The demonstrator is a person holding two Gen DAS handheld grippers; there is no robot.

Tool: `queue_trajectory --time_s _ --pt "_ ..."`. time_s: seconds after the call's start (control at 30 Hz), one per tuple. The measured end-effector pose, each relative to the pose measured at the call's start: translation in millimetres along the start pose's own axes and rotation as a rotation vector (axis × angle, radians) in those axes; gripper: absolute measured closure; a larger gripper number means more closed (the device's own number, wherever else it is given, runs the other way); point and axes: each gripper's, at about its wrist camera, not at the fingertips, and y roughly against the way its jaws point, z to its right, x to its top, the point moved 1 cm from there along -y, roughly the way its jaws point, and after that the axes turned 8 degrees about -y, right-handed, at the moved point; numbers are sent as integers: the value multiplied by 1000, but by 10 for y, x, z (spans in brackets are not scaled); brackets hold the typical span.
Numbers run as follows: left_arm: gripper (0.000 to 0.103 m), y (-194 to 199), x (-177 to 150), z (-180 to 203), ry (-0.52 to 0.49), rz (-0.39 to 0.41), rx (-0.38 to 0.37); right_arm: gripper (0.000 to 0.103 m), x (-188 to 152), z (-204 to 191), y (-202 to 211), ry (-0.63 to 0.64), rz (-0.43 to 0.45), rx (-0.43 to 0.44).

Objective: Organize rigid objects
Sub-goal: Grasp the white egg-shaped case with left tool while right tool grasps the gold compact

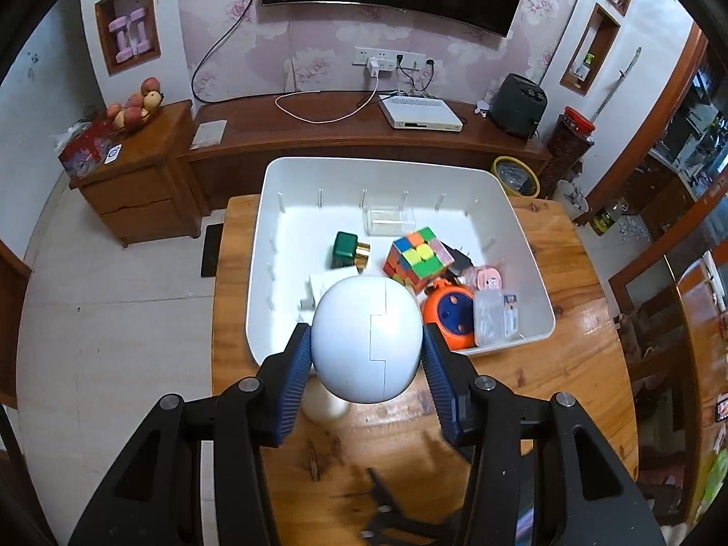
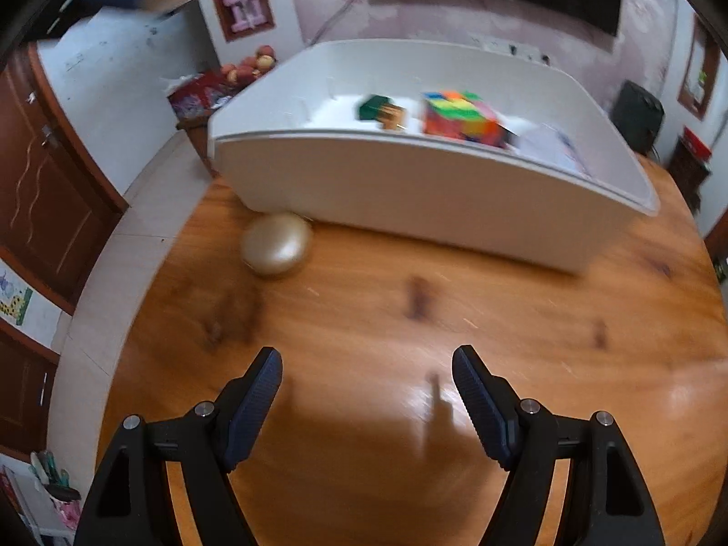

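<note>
A white egg-shaped shell (image 1: 368,339), with a stepped seam running down its face, is held between the blue ribbed pads of the left gripper (image 1: 367,350), which presses on both of its sides. It hangs in the air above the near rim of a white plastic bin (image 1: 291,182), partly over the bin's inside and partly over the wooden table (image 1: 546,373).

Inside the bin, toward its middle, sit a multicoloured puzzle cube (image 1: 418,255) and, to its left, a dark green box with a gold end (image 1: 349,250). A clear plastic box (image 1: 390,220) stands by the far wall. In the near right corner lie an orange round object with a blue centre (image 1: 448,318), a clear packet (image 1: 496,318) and a pink round piece (image 1: 487,278).

On the table, just outside the bin's near left corner, rests a pale golden egg-shaped piece (image 2: 277,245); the blurred view suggests it touches the bin wall, though that is not certain.

The right gripper (image 2: 366,375) hovers low over bare tabletop near the table's front edge, its jaws spread wide with nothing between them.
</note>
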Motion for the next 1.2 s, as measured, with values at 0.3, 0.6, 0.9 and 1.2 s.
queue_trajectory --time_s 0.3,0.6,0.9,1.2 --pt "52 -138 213 -229 -11 -21 -36 25 253 -423 -493 36 18 -17" --pt "52 -313 391 -298 -34 -35 -71 25 421 -488 -771 19 6 -66" --pt "52 -522 423 -242 -59 -83 -97 48 472 -427 -737 25 16 -34" --pt "52 -601 469 -110 -73 -95 -127 48 522 -62 -5 -63 68 -3"
